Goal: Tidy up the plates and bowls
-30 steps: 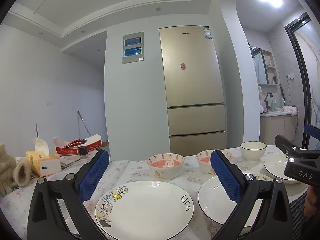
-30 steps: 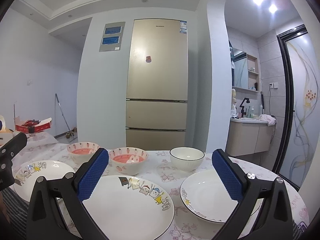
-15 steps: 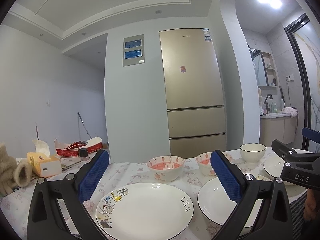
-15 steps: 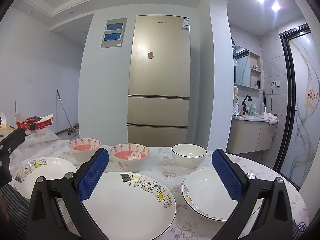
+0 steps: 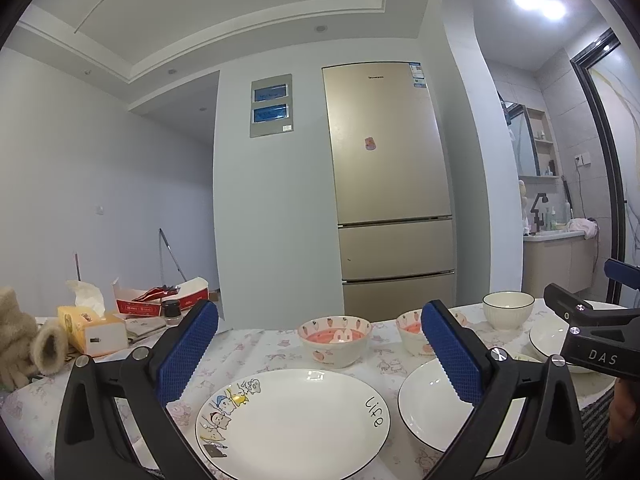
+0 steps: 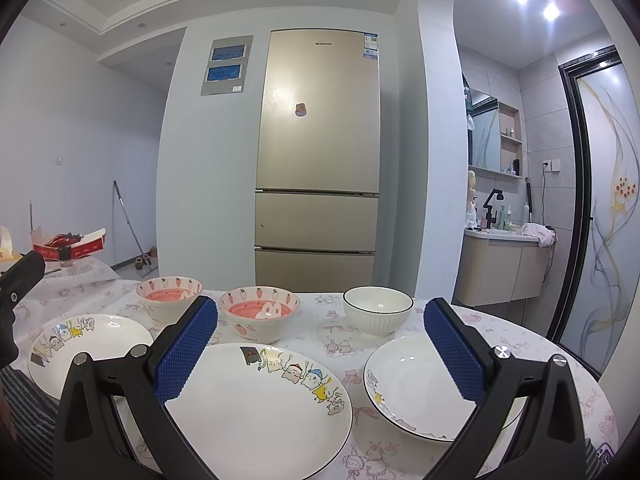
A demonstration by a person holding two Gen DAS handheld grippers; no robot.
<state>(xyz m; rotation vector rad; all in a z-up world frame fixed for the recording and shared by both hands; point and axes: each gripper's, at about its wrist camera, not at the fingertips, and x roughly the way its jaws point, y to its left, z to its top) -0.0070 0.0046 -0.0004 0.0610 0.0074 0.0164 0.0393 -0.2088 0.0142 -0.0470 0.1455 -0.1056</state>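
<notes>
Both my claws, left (image 5: 318,334) and right (image 6: 320,330), gape empty above the table (image 6: 516,332); plates (image 6: 256,404) near, bowls (image 6: 259,312) behind; I should pinch one plate rim squarely, lift level.

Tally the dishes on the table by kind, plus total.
White plates with cartoon prints: 3
Pink strawberry-pattern ceramic bowls: 2
White ribbed bowl with dark rim: 1
Total: 6 dishes, none stacked; left gripper and right gripper both open, empty.
</notes>
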